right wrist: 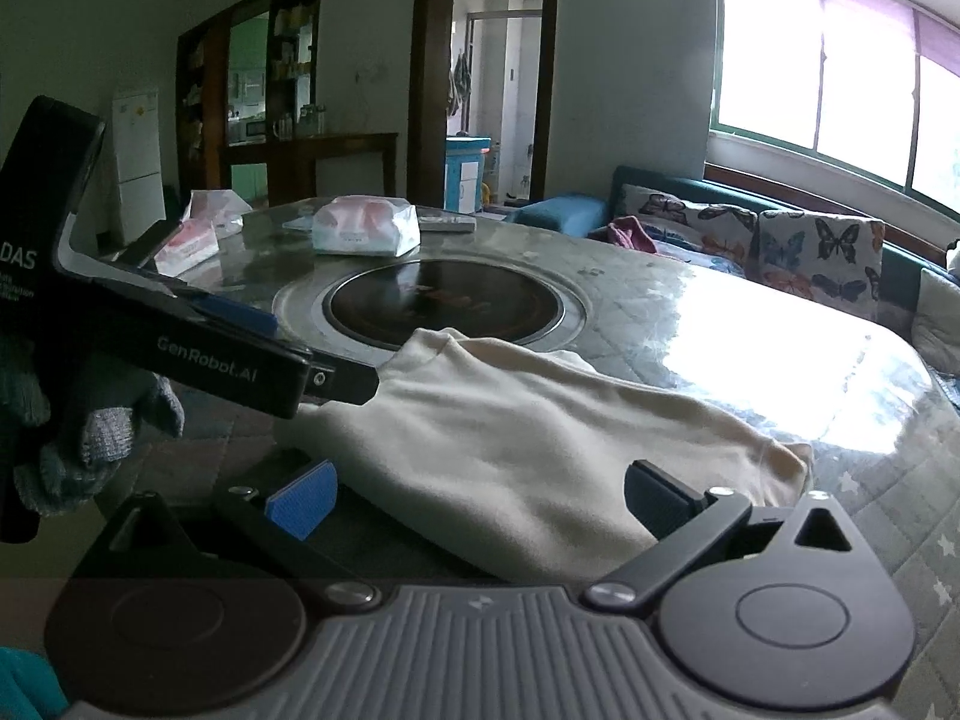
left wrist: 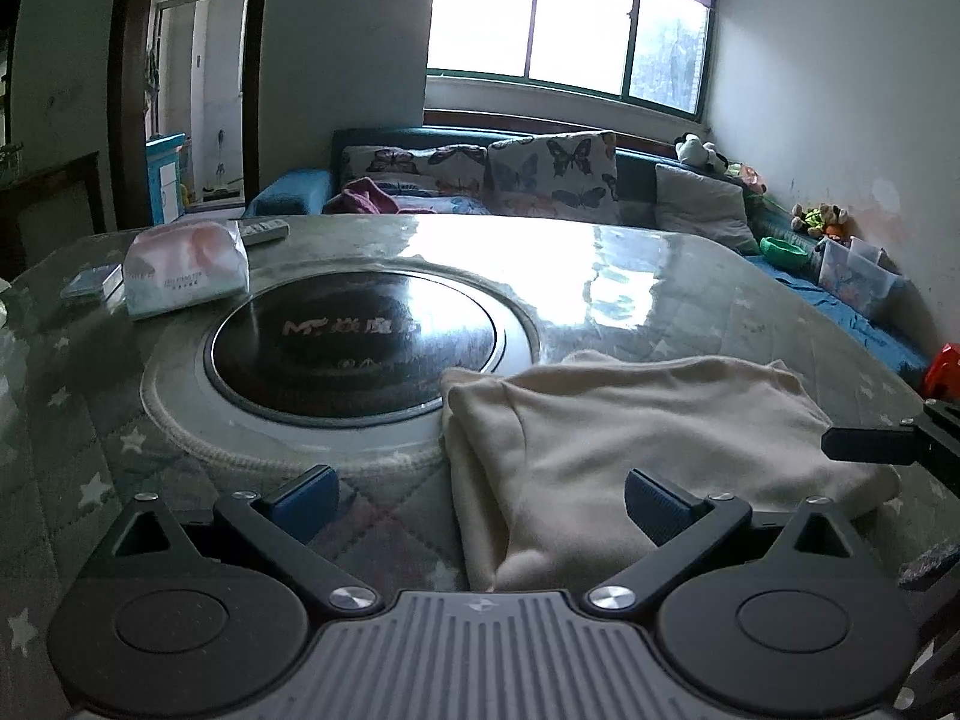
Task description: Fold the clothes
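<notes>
Both tongs, left tongs (left wrist: 480,504) and right tongs (right wrist: 480,501), gape empty over the cream garment (left wrist: 630,444), bundled compactly on my tabletop (left wrist: 630,276) beside the hob (glossy surface). I'd worry one pinch snags several layers and drags the bundle askew.

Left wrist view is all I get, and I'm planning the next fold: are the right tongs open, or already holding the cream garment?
Observer: The right tongs are open and hold nothing. The cream garment lies flat on the table ahead of them.
Operator: Who or what is carrying my tongs?
Observer: A hand in a grey knitted glove holds the left tongs.
Operator: Any clutter I can't see?
Observer: A second tissue pack sits to the left of the first tissue pack.
</notes>
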The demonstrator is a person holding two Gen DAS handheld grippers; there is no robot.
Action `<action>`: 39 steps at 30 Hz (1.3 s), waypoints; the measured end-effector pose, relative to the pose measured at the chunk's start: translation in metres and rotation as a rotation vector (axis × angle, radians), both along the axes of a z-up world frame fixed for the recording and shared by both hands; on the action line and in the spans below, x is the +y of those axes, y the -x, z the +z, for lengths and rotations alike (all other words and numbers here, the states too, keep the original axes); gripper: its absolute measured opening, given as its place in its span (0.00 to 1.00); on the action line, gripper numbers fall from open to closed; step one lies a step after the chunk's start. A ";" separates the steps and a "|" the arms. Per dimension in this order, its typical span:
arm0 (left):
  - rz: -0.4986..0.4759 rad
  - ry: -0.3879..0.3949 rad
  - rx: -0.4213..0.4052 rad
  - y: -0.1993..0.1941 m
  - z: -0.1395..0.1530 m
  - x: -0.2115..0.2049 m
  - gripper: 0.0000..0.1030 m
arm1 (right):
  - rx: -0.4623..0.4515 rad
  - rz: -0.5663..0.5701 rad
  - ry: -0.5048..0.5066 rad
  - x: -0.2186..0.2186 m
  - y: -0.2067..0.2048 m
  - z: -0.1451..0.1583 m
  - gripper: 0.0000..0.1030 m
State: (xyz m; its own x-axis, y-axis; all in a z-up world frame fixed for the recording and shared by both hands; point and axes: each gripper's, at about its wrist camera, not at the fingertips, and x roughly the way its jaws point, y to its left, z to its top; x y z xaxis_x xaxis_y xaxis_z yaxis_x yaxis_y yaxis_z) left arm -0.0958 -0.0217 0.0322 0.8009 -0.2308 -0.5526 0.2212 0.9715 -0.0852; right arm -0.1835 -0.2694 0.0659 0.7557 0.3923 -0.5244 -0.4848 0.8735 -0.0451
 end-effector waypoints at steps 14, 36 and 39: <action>0.062 -0.034 0.047 0.007 -0.011 0.005 1.00 | 0.108 -0.003 -0.002 -0.012 0.001 -0.024 1.00; 0.021 0.013 0.121 -0.019 -0.023 0.012 1.00 | 0.114 -0.137 0.014 -0.021 -0.055 -0.009 1.00; 0.003 0.030 0.121 -0.020 -0.023 0.016 1.00 | 0.129 -0.130 0.087 -0.009 -0.062 -0.024 1.00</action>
State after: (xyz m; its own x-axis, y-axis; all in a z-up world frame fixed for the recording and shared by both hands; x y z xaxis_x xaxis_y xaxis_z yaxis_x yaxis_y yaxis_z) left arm -0.0763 -0.0061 0.0089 0.7294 -0.2460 -0.6383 0.2045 0.9689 -0.1397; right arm -0.1213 -0.2780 0.0423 0.7213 0.2446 -0.6480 -0.3748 0.9246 -0.0682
